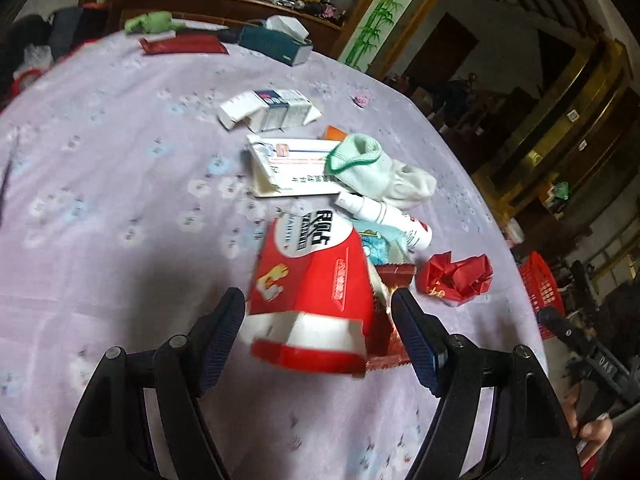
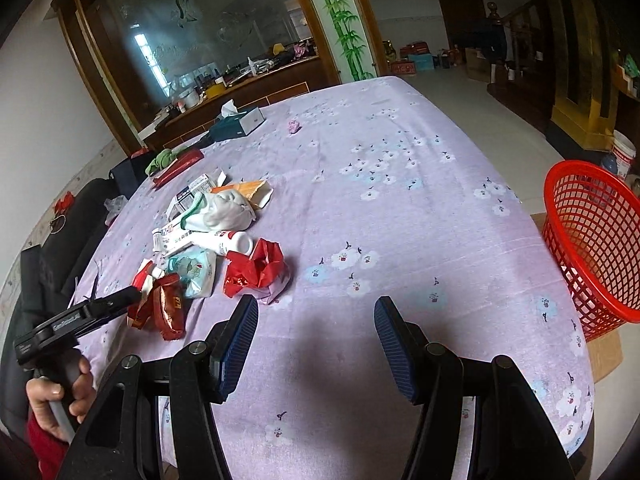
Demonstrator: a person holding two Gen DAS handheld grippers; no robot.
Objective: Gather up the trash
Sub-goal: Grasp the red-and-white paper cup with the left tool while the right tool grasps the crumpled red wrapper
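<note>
The left wrist view looks forward between the left tongs (image 1: 320, 316), close over the trash pile (image 1: 344, 208), facing the far wall cabinet. The right wrist view sits farther back behind the right tongs (image 2: 316, 320), above bare worktop (image 2: 400, 208). Both share the pile, the tissue box (image 2: 238, 122) and the red basket (image 2: 592, 236).

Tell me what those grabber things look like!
Each gripper, left and right, is a black plastic frame with round silver bolts and two fingers padded in ribbed dark blue. The left one has white lettering on its body and a grey handle; a red sleeve shows below it.
</note>
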